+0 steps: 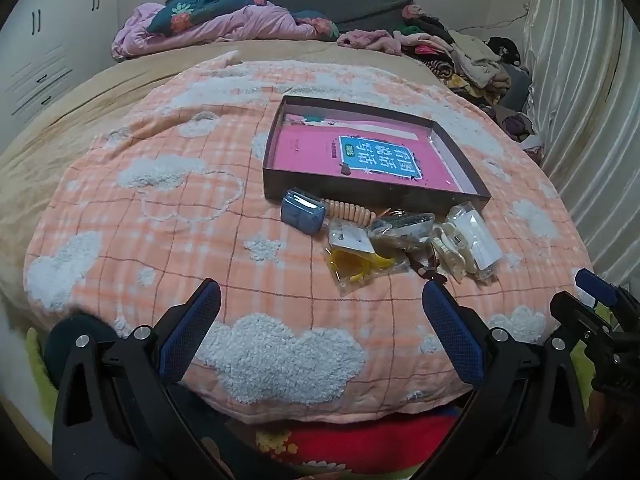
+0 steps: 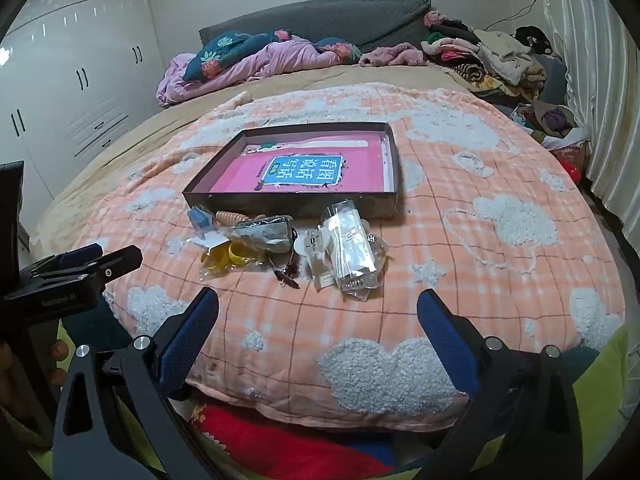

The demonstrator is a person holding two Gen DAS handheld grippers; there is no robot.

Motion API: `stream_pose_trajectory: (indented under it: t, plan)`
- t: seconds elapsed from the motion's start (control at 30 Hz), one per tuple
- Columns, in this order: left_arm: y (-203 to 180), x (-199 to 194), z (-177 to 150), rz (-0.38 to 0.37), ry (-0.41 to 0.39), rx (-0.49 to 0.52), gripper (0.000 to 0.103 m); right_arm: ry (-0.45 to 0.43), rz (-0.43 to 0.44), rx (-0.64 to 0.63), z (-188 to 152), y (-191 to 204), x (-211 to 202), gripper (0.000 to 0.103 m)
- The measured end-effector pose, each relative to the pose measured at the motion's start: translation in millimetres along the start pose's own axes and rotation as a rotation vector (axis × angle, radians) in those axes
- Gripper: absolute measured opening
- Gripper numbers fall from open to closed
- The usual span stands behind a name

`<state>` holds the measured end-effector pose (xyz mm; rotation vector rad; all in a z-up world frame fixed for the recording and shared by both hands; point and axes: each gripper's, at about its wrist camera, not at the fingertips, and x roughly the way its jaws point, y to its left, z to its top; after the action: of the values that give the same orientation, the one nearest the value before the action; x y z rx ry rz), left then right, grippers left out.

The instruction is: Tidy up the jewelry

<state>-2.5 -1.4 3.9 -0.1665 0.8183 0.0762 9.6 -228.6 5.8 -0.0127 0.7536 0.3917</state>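
Jewelry packets in clear plastic (image 2: 352, 248) lie in a small heap just ahead of both tools. Nearest, the left hand-held gripper (image 1: 320, 320) and the right hand-held gripper (image 2: 318, 320) hover with jaws spread wide, nothing between their blue pads (neither touches the heap). Among the packets sit a yellow plastic ring (image 1: 360, 266), a small blue case (image 1: 302, 212) and a peach coiled hair tie (image 1: 348, 212). Beyond, touching the heap, stands a shallow dark cardboard box tray (image 1: 360, 191) holding a pink book (image 1: 320, 152), all on an orange checked quilt with white fluffy clouds (image 1: 160, 220) on the bed.
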Motion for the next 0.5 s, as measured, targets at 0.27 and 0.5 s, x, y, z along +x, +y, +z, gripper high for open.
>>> stream_pose_trajectory:
  t: [0.27, 0.5]
  plan:
    - [2.0, -1.9, 2.5, -0.001, -0.006, -0.005, 0.095, -0.006, 0.009, -0.001, 3.5, -0.2, -4.2, 0.099]
    - [1.4, -3.8, 2.5, -0.004, -0.007, -0.003, 0.095, -0.016, 0.007, -0.013, 2.9, 3.0, -4.1, 0.099]
